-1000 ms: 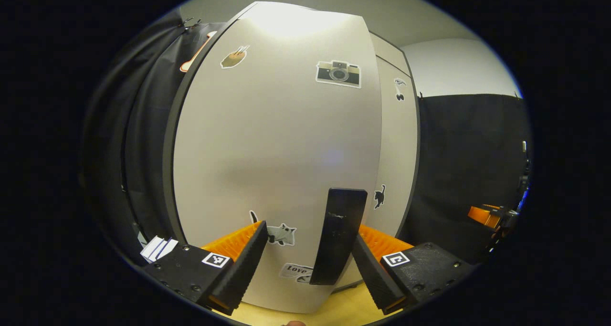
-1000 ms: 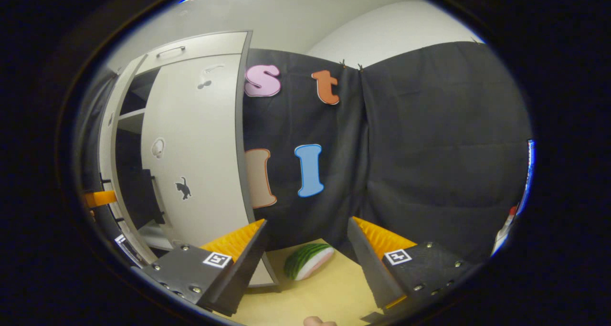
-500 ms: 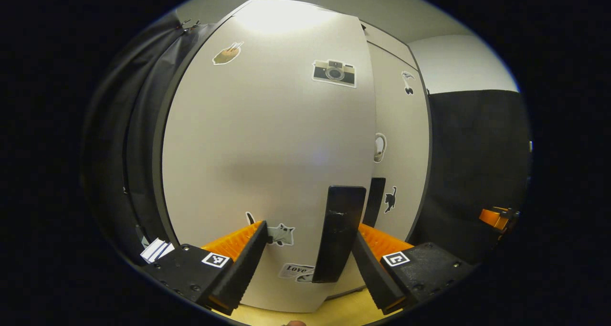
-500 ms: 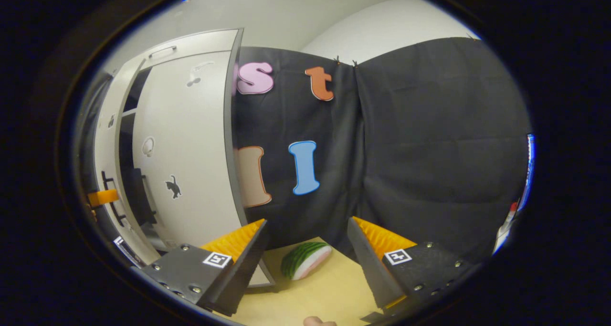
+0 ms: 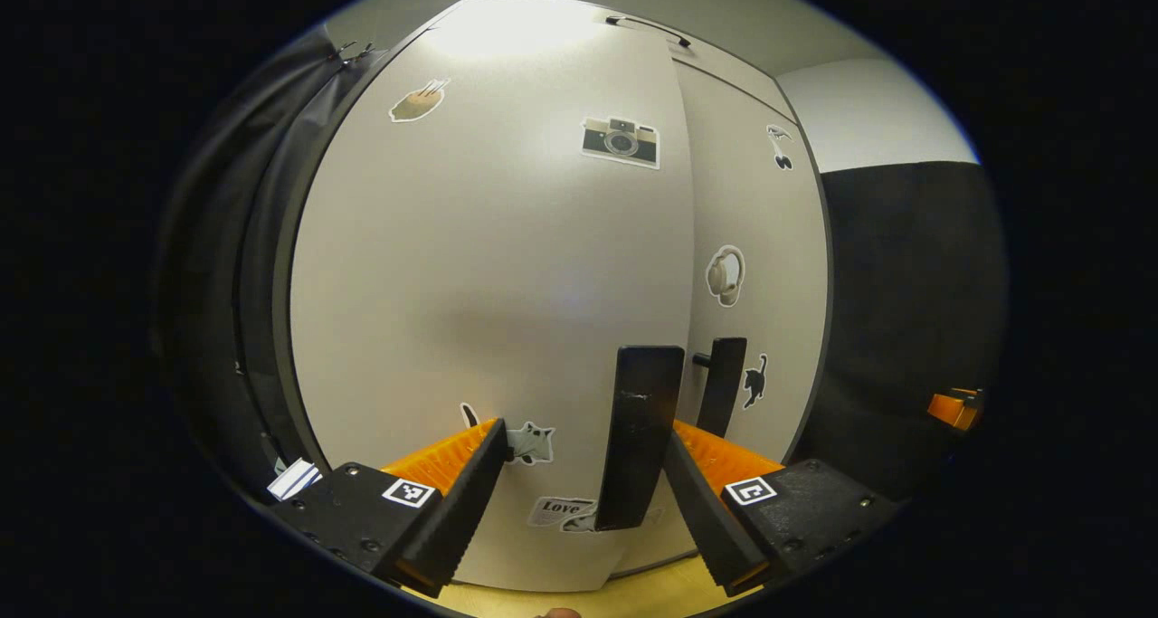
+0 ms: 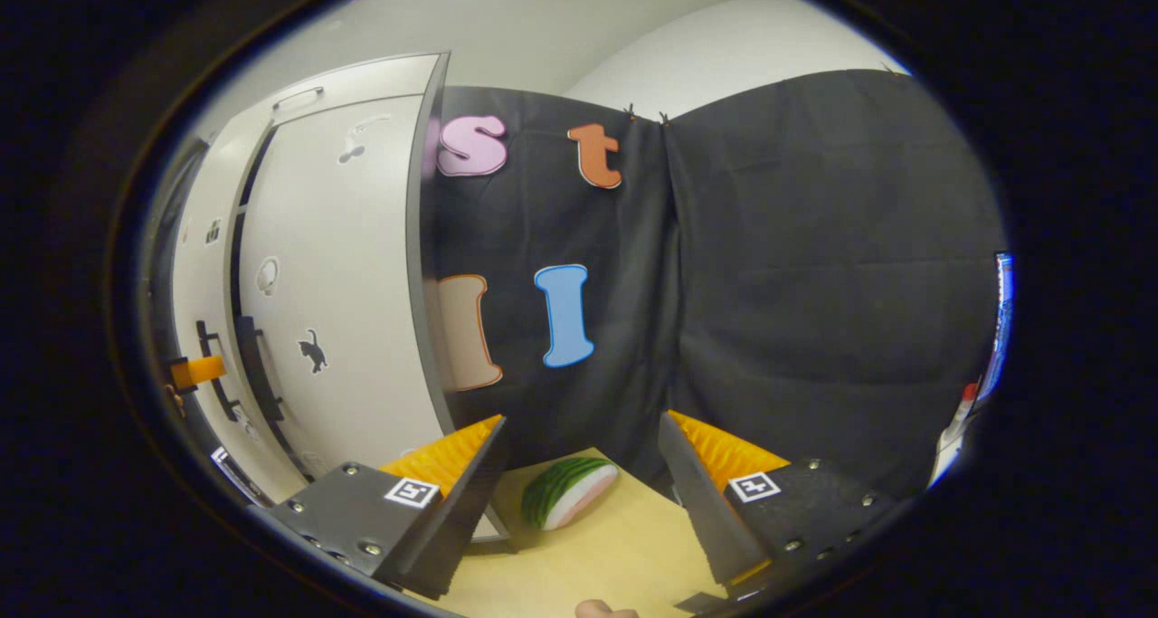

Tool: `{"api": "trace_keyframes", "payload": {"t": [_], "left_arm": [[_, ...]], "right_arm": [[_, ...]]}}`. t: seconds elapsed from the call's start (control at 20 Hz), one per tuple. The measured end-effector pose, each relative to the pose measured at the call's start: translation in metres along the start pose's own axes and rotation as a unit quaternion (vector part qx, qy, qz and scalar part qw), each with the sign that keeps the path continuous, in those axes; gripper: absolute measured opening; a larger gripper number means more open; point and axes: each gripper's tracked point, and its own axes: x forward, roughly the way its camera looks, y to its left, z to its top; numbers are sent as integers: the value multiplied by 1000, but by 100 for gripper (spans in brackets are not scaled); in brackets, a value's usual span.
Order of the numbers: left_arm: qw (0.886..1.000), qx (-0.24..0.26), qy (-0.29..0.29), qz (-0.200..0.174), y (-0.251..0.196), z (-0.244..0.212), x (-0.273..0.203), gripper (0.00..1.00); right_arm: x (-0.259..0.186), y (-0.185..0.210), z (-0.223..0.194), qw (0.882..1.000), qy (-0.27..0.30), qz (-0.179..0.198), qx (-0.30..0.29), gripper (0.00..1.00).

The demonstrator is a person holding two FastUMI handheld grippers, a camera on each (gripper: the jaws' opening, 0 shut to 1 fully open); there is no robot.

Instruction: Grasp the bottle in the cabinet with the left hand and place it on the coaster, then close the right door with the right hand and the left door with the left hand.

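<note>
The cabinet's left door [image 5: 488,274], pale with stickers, stands almost flush with the right door [image 5: 764,238]. My left gripper [image 5: 583,428] is open around the left door's black handle [image 5: 642,437], which lies against the right-hand finger. The right door's handle [image 5: 724,387] is just beyond it. In the right gripper view the cabinet [image 6: 344,283] stands at the left, with a thin dark gap between its doors. My right gripper [image 6: 581,419] is open and empty, away from the cabinet. A small white bottle-like thing with a red top [image 6: 961,414] shows at the far right edge.
A watermelon-slice toy [image 6: 568,491] lies on the wooden table [image 6: 597,564] just ahead of the right gripper. Black cloth walls stand behind it and to the right of the cabinet. The other gripper shows as an orange spot [image 5: 954,408].
The left door has swung further toward shut with my left gripper at its handle. The gap between the doors has narrowed, and the right door's handle has come into view.
</note>
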Motion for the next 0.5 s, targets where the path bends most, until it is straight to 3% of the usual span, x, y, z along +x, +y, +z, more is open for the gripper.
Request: {"api": "trace_keyframes", "payload": {"t": [0.5], "left_arm": [[1000, -20, -4, -7, 1, -1, 8, 97]], "right_arm": [[5, 3, -3, 1000, 2, -2, -4, 100]]}}
